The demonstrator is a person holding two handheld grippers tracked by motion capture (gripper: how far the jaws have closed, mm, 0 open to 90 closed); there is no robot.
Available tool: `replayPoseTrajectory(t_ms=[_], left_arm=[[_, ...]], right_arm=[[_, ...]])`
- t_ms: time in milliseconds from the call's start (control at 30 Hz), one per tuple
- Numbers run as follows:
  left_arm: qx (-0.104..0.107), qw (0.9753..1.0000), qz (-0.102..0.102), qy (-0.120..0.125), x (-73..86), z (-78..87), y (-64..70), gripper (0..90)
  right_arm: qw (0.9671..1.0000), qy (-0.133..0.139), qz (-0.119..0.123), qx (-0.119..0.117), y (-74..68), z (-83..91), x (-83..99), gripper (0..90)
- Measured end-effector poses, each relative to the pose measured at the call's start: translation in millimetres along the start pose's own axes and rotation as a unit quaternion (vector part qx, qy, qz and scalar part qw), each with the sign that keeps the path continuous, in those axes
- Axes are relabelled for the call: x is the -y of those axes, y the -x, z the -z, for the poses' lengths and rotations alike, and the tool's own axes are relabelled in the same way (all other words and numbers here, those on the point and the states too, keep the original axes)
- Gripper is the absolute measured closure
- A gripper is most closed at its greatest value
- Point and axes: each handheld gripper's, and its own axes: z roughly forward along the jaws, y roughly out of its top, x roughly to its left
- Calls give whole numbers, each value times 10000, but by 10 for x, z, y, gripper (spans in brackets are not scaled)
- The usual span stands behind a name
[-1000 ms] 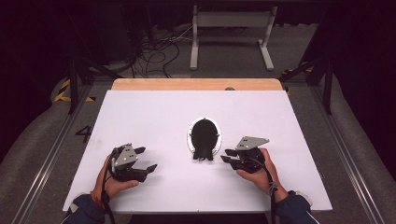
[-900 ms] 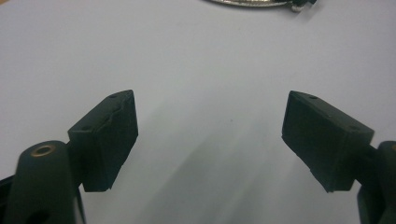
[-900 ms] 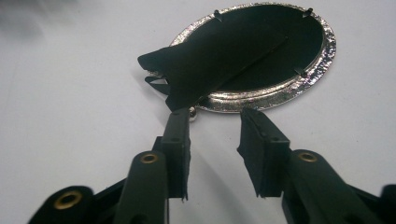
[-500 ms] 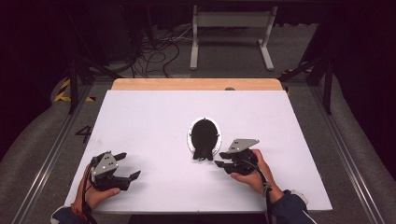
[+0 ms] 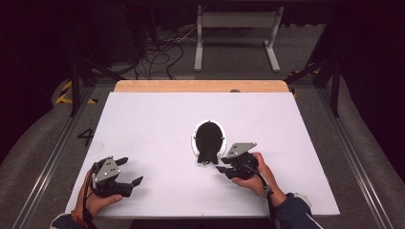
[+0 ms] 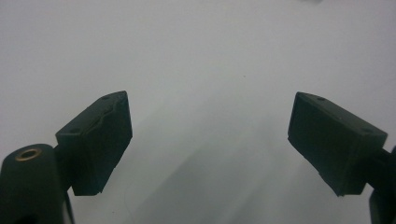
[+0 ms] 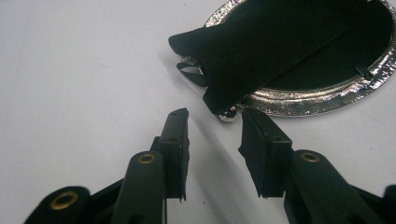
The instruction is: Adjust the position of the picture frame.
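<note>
1. white rectangular table top (image 5: 157, 124) with a light wooden strip (image 5: 200, 86) along its far edge; most of the surface is bare, wide room at left and at the far side.
2. oval silver-rimmed tray (image 5: 195, 141) lies a bit right of the table's middle, towards the near half, well clear of every edge.
3. in the tray: black soft velvet pouch (image 5: 209, 138), covering nearly all of the inside; its narrow end sticks out over the near rim onto the table.
4. right gripper view: pouch (image 7: 280, 42) lies across the tray's shiny rim (image 7: 317, 103); small silver bead (image 7: 227, 115) and a bit of black cord (image 7: 191, 74) at the pouch's narrow end.
5. right gripper (image 5: 224, 168) held by the right hand (image 5: 258, 175), just near-right of the tray; jaws partly apart, nothing between them, tips just short of the bead and rim in the right gripper view (image 7: 212, 123).
6. left gripper (image 5: 130, 171) in the left hand (image 5: 98, 198) at the near-left corner area, close to the near edge, well apart from the tray; jaws spread wide, empty, bare white table beyond them (image 6: 210, 121).
</note>
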Motion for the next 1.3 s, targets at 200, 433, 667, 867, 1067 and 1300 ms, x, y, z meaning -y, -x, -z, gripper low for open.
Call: replayPoseTrajectory(t_ms=[200,433,667,867,1067,1300], left_arm=[[-2,10000,11,-13,12,14,6,134],[-2,10000,19,-38,25,24,12,127],[8,10000,1,-63,23,8,20,125],[-15,9996,-22,-290,30,-47,20,121],[-13,9994,-51,-353,22,-71,30,120],[-82,9986,-91,-520,24,-113,40,121]], right_arm=[[9999,-161,5,-36,4,-97,2,624],[9999,-135,-13,19,6,-169,-13,662],[9989,110,-420,-198,86,-186,22,665],[9953,257,-841,-404,146,-203,38,656],[9874,492,-1352,-664,214,-202,36,627],[9763,752,-1822,-893,295,-191,14,581]])
